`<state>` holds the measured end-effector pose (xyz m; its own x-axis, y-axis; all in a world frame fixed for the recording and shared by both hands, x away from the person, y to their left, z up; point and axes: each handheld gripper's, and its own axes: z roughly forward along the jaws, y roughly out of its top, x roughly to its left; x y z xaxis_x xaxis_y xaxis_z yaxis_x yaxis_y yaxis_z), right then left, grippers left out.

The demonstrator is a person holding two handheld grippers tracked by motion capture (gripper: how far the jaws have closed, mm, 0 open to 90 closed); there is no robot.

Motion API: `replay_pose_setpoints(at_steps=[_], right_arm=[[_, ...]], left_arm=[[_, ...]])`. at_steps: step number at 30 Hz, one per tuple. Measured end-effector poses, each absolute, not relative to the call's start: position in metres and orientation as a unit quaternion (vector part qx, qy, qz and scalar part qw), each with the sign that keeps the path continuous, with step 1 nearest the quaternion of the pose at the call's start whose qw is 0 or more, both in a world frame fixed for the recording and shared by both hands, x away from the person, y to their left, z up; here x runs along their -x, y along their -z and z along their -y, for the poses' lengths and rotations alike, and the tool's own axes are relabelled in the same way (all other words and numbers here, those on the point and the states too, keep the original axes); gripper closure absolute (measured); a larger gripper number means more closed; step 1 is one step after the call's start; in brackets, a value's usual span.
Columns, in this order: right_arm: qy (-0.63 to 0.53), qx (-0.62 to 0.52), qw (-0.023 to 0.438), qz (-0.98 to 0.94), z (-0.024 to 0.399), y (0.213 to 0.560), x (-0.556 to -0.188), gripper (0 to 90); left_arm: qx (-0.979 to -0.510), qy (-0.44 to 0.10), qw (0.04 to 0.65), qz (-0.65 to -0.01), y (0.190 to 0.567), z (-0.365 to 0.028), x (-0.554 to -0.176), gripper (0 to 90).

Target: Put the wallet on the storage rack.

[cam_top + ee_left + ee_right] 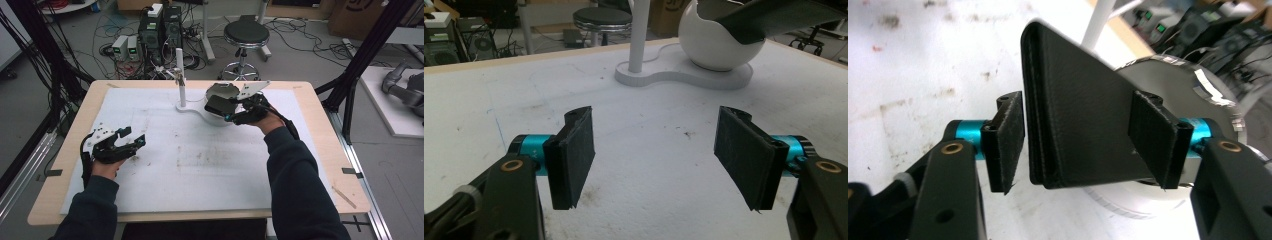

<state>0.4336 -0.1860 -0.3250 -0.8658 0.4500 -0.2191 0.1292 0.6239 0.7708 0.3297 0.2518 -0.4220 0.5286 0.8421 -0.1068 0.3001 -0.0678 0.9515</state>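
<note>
Right gripper view: wallet (1078, 125) is seen between the pads of the right gripper (1088, 137), one pad touching, gap at the other, grip released; wallet is over the bowl (1173, 80); left gripper (127, 140) is held agape, nothing grasped, above the mat (200, 165).

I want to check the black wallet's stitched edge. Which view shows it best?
The right gripper view: the black wallet sits close-up between that tool's pads, edge visible. The high view shows it small over the white bowl; the left gripper view catches it at the top.
</note>
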Motion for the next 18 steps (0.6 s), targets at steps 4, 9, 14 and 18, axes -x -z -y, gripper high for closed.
replay_pose_setpoints(at_steps=[4, 9, 14, 18], right_arm=[[-0.410, -0.220, 0.209, -0.860, 0.203, 0.314, -0.427, 27.4], [-0.428, -0.268, 0.213, -0.836, 0.239, 0.312, -0.402, 27.0], [-0.441, -0.324, 0.224, -0.807, 0.276, 0.336, -0.373, 22.3], [-0.417, -0.359, 0.234, -0.801, 0.296, 0.365, -0.354, 21.6]], left_arm=[[-0.684, -0.246, 0.543, -0.420, 0.422, -0.252, -0.330, 28.7], [-0.683, -0.227, 0.545, -0.431, 0.424, -0.251, -0.334, 19.8], [-0.688, -0.230, 0.545, -0.421, 0.421, -0.244, -0.335, 19.8], [-0.694, -0.232, 0.542, -0.413, 0.420, -0.240, -0.335, 19.8]])
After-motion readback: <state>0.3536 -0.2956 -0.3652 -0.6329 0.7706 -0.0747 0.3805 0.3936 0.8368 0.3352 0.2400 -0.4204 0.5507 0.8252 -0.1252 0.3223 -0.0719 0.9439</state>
